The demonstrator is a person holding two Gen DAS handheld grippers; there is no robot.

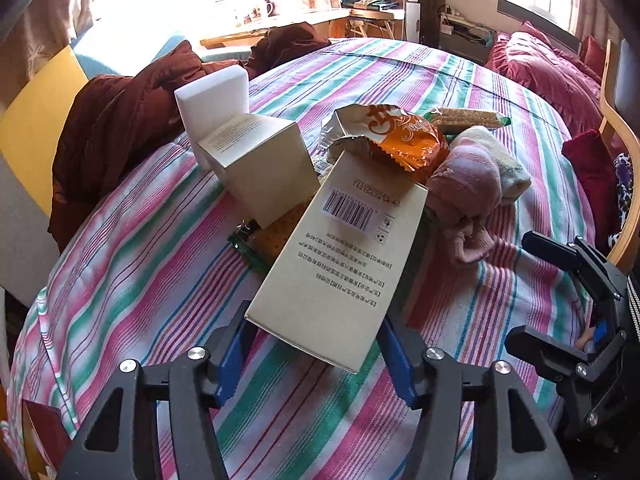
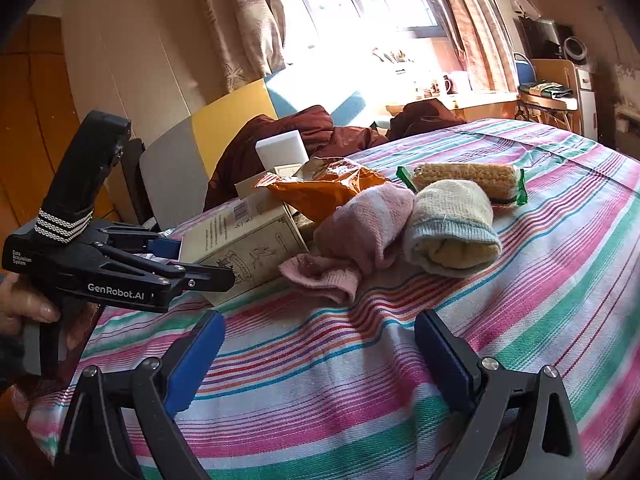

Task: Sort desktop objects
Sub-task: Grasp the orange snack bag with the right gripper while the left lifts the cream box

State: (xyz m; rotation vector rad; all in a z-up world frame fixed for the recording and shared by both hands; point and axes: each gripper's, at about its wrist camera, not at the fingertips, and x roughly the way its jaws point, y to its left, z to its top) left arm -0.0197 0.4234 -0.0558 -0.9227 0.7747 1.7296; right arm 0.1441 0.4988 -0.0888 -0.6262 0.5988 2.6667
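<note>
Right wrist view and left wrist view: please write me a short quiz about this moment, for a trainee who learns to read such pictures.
1. True or false: the right gripper is open and holds nothing.
2. What is clamped between the fingers of the left gripper? A: orange snack bag. B: barcode box. C: white block.
3. Fill in: the cream sock lies right beside the ___ sock.

Key: 1 true. 2 B. 3 pink, the pink sock.
</note>
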